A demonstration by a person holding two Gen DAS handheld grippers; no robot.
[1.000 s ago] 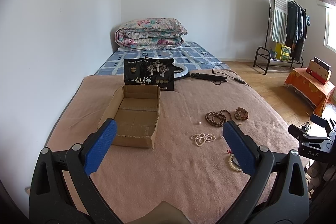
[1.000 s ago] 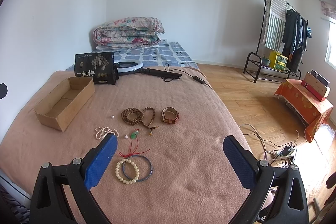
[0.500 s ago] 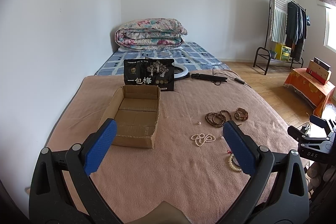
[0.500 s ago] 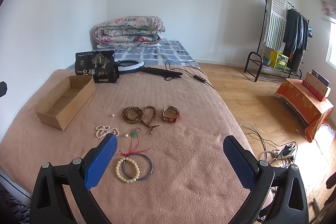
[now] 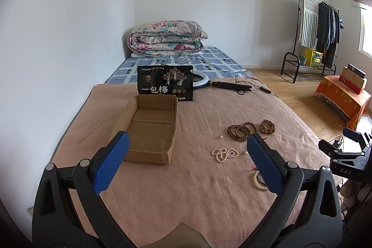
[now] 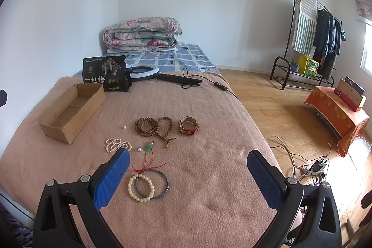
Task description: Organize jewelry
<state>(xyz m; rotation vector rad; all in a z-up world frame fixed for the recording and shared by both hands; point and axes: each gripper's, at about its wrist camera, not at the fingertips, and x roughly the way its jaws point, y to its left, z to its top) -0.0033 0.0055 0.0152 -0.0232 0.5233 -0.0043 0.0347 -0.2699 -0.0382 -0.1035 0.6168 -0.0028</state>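
Pinkish-brown fleece blanket (image 6: 209, 131); plain brown cardboard box (image 6: 72, 108); cream bead bracelet (image 6: 141, 187); thin blue bangle (image 6: 162, 185); floral-patterned folded quilt (image 6: 141, 35); blue-checked bedsheet (image 6: 186, 57).

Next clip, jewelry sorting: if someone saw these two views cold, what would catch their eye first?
Probably the jewelry scattered on the pink blanket: brown bead strings, a watch, a pearl strand, and a cream bead bracelet overlapping a blue bangle. Left of them sits an empty cardboard box. Both tongs, left and right, hang open in the foreground.

Bare blanket (image 6: 209, 155) lies between cardboard box (image 6: 69, 113) and beads (image 6: 146, 127).
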